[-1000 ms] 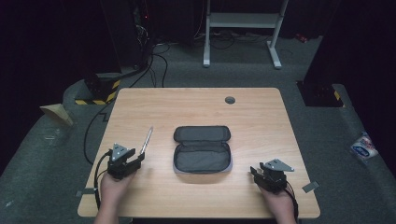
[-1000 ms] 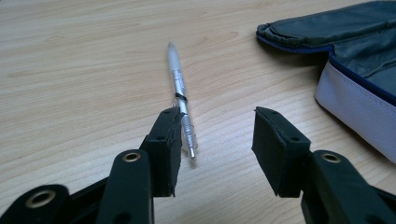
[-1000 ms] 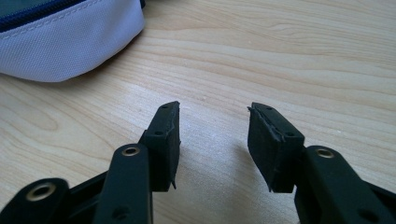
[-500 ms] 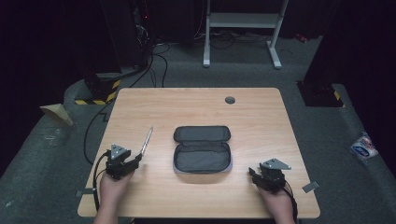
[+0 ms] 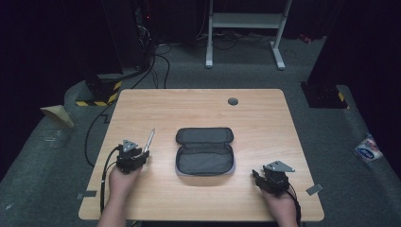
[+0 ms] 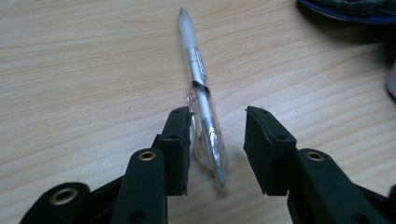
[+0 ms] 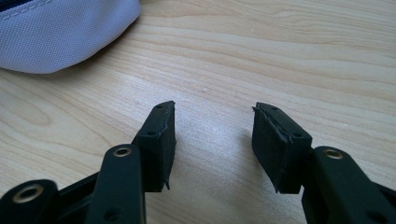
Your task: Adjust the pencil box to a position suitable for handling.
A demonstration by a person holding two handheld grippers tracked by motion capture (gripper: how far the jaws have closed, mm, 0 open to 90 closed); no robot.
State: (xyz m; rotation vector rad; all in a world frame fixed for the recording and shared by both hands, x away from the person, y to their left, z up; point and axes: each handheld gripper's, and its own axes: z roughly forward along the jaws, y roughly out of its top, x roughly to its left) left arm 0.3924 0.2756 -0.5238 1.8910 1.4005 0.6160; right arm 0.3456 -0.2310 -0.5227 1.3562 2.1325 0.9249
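Since a second ago the left gripper [image 5: 142,156] has slid down over the pen's near end, and its jaws have just been narrowing around the pen [image 6: 201,98], one pad touching, the other clear. Best to centre it, then squeeze squarely. Right of the pen lies the open pencil case [image 5: 204,151]. The right gripper [image 7: 212,140] hovers half-open, empty.

Bright overhead light on table [image 5: 198,109], dark surroundings, soft shadows, slightly blurry close-ups
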